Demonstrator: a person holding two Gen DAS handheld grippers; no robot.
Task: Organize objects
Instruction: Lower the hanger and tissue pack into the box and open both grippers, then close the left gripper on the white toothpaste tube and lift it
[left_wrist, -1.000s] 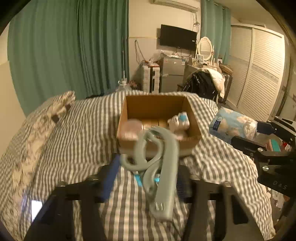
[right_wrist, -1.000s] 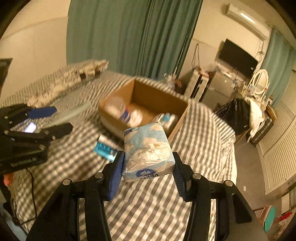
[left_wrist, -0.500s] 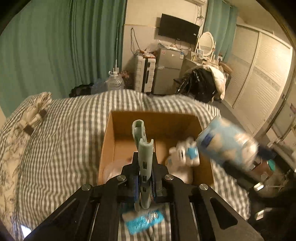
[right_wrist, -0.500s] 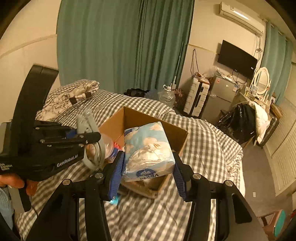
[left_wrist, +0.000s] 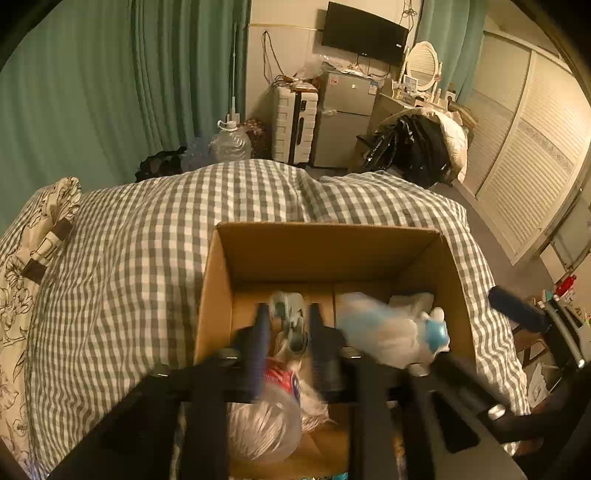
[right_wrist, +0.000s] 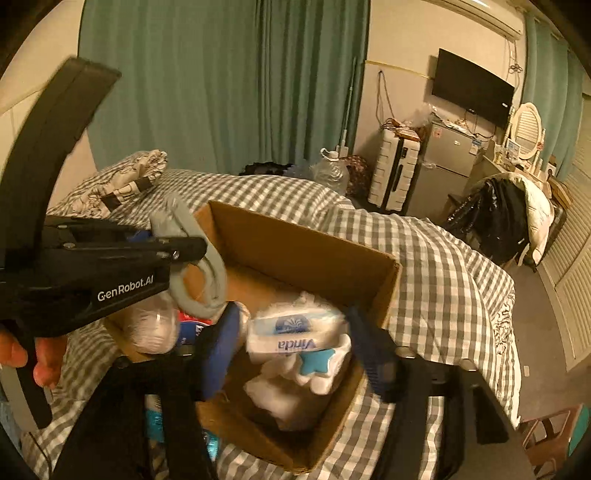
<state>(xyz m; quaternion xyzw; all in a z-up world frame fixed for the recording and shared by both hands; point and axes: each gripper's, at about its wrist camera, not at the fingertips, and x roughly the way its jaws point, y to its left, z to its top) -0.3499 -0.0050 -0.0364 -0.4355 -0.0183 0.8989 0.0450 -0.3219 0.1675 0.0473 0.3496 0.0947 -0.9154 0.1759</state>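
Now both grippers' jaws have just been opening over the brown cardboard box (right_wrist: 314, 254): the right gripper (right_wrist: 295, 350) spread around the blue-white tissue pack (right_wrist: 299, 328), the left gripper (left_wrist: 286, 332) parted beside the grey plastic clip (left_wrist: 291, 321)

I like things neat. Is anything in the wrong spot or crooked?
Yes: a blue packet lies on the bed beside the box, not in it, and the tissue pack is tilted above a white toy.
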